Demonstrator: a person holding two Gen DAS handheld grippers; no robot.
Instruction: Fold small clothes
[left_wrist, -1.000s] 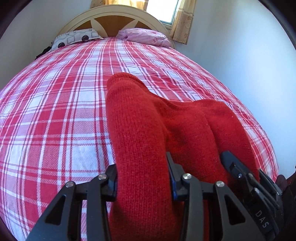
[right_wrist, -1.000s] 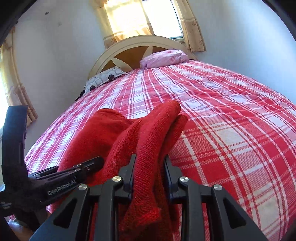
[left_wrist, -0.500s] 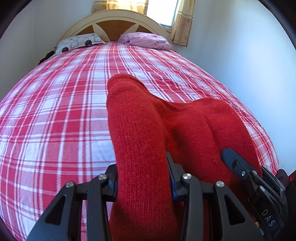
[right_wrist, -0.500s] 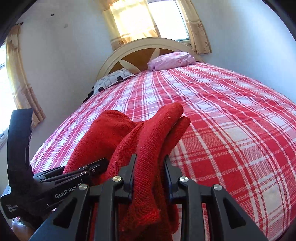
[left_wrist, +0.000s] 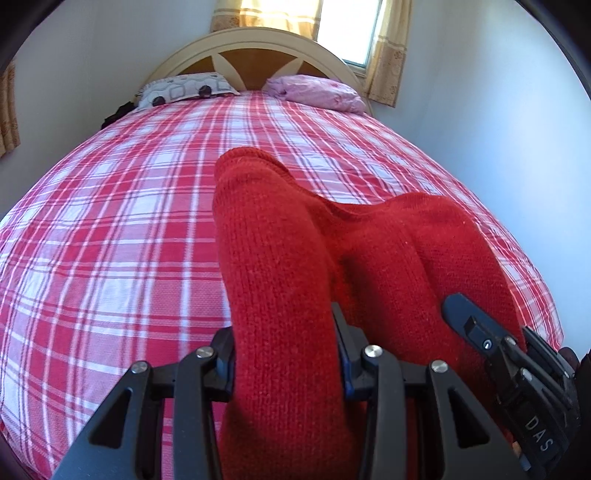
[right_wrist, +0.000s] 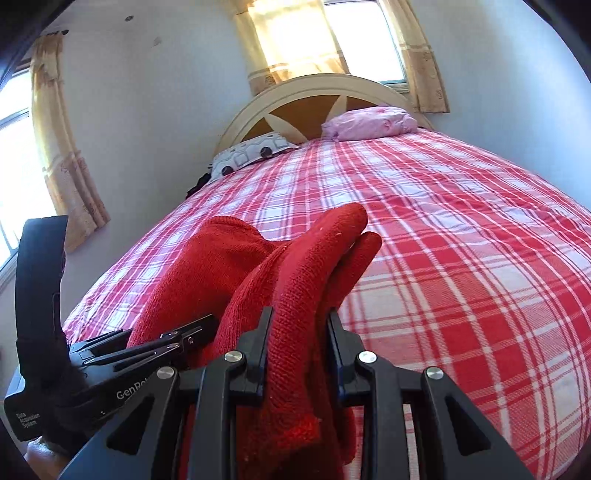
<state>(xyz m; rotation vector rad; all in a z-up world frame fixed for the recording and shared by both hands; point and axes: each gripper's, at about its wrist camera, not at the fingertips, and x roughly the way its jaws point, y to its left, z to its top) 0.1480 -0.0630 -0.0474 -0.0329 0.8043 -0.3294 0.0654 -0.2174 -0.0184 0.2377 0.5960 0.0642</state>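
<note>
Red knit garment between both tools' jaws

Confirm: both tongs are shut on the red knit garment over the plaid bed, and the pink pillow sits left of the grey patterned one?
Not quite. The pink pillow sits right of the grey patterned pillow, as the left wrist view shows. The rest holds: the left tongs and right tongs are both shut on the red knit garment over the plaid bed.

The knitted garment is held above the bed, clamped between both tongs: left tongs on its left fold, right tongs on its right. Two pillows are positioned at the far headboard, below the window.
</note>
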